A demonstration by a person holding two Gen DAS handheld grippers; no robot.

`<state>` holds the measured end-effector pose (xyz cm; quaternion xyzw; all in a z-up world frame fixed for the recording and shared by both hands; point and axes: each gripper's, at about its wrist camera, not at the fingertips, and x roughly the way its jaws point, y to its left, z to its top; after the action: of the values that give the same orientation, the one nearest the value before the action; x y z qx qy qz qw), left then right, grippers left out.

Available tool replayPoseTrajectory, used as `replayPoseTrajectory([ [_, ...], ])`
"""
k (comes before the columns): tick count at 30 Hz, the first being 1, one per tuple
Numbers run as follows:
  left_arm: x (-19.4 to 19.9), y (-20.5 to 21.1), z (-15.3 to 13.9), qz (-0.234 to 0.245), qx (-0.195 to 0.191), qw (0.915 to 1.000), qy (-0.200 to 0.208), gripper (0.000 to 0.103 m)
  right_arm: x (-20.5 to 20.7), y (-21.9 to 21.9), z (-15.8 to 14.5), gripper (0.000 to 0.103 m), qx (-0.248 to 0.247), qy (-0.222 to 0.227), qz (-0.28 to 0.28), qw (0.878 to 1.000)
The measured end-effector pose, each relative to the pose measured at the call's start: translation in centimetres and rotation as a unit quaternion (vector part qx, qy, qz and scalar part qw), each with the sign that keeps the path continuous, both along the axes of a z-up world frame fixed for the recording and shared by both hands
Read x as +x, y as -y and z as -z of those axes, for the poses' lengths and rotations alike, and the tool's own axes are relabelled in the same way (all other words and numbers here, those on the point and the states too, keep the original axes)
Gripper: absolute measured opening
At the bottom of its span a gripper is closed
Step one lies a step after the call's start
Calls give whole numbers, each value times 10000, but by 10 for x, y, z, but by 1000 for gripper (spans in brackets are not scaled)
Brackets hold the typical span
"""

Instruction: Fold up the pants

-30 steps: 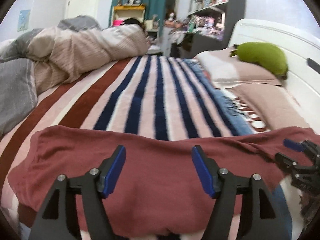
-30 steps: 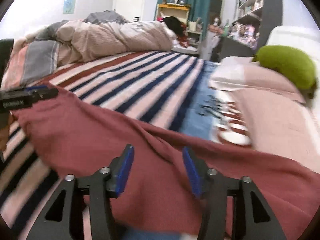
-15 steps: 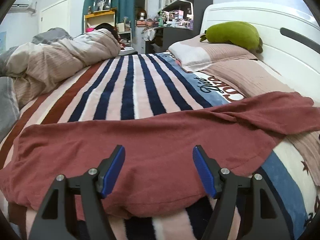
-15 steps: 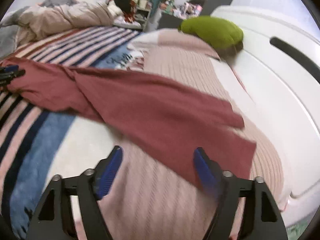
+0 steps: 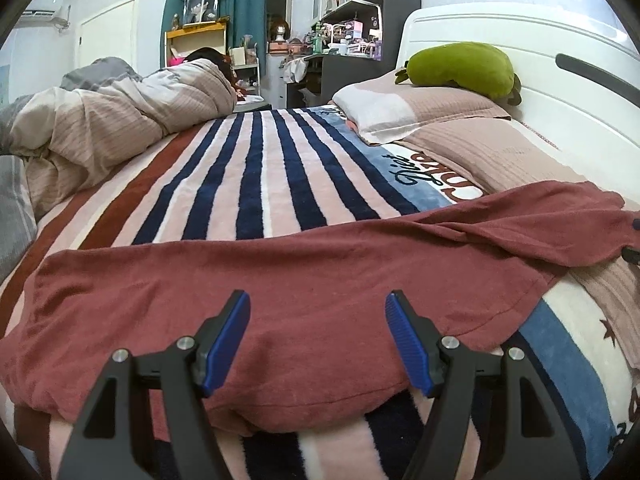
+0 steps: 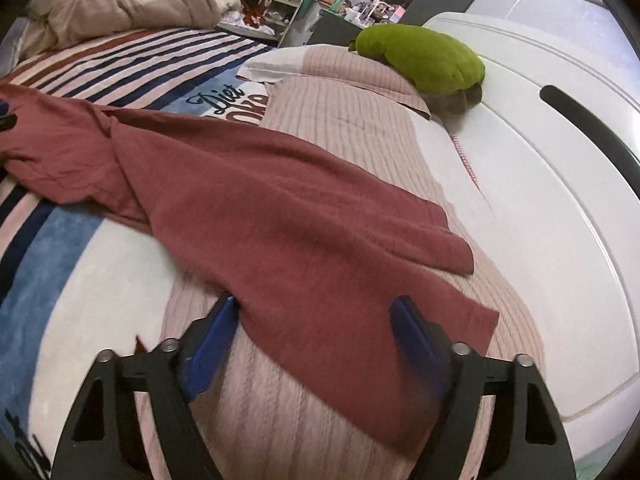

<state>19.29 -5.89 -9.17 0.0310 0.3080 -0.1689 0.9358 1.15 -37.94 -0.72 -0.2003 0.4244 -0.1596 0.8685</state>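
Observation:
Dark red pants (image 5: 280, 280) lie spread across the striped bed, legs running off to the right. My left gripper (image 5: 318, 320) hovers open just over the wide near end of the pants, nothing between its pads. In the right wrist view the pant legs (image 6: 288, 216) end on a pink ribbed pillow (image 6: 352, 120). My right gripper (image 6: 316, 320) straddles the nearer leg's hem. Its jaws are closing with the cloth between them, and the pads do not clamp it. The left gripper's tip (image 6: 6, 118) shows at the far left edge.
A white headboard (image 6: 540, 200) rises right of the pillows, with a green plush (image 6: 420, 56) against it. A bunched beige and grey duvet (image 5: 100, 120) fills the far left of the bed. Shelves and a desk stand beyond.
My right gripper swung right from the pants' middle to the leg ends on the pillow. The left gripper shifted a little early on, then held still and stayed open.

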Motion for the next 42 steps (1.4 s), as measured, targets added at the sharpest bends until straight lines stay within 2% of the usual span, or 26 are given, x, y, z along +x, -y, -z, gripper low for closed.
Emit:
replayPoseTrajectory([
  [1,0,-1,0,-21,-23,10000,7,66,5,-2,-1,55,-20,-40,-13,10000],
  [2,0,-1,-1,-31,-35,10000,20,66,7,-3,-3,39,-65,-71,-21,10000],
  [3,0,-1,-2,-43,-50,10000,35,66,10,-5,-4,31,-128,-102,-31,9999],
  [4,1,-1,-3,-50,-61,10000,41,66,12,-7,-8,16,-232,-134,-17,9996],
  [5,2,0,-3,-43,-77,9999,51,66,14,-7,-10,6,-273,-155,-1,9995],
  [8,3,1,-4,-57,-40,9999,87,66,23,0,-17,6,-256,-175,40,9995],
  [14,10,-5,-1,-203,30,9998,83,66,47,18,-38,4,-278,68,79,9996],
  [21,36,-8,10,-439,73,9988,-208,66,84,36,-56,3,-182,137,-29,9997],
  [25,46,-8,19,-470,118,9978,-445,66,110,47,-57,4,-134,-51,-67,9999],
  [27,48,-10,21,-522,93,9972,-520,66,123,54,-50,12,-104,-269,-30,9996],
  [29,51,-12,23,-561,44,9966,-602,66,131,63,-44,30,-97,-422,72,9990],
  [32,53,-13,26,-595,41,9959,-688,66,133,79,-45,40,71,-412,269,9988],
  [33,53,-12,26,-592,46,9959,-689,66,131,82,-48,41,236,-361,316,9986],
  [35,52,-11,25,-568,71,9962,-656,66,127,88,-60,58,755,-228,333,9963],
  [37,51,-9,24,-535,103,9966,-616,66,115,80,-70,69,1041,-163,230,9942],
  [42,46,-5,20,-444,156,9977,-488,66,79,43,-66,69,831,-308,-232,9958],
])
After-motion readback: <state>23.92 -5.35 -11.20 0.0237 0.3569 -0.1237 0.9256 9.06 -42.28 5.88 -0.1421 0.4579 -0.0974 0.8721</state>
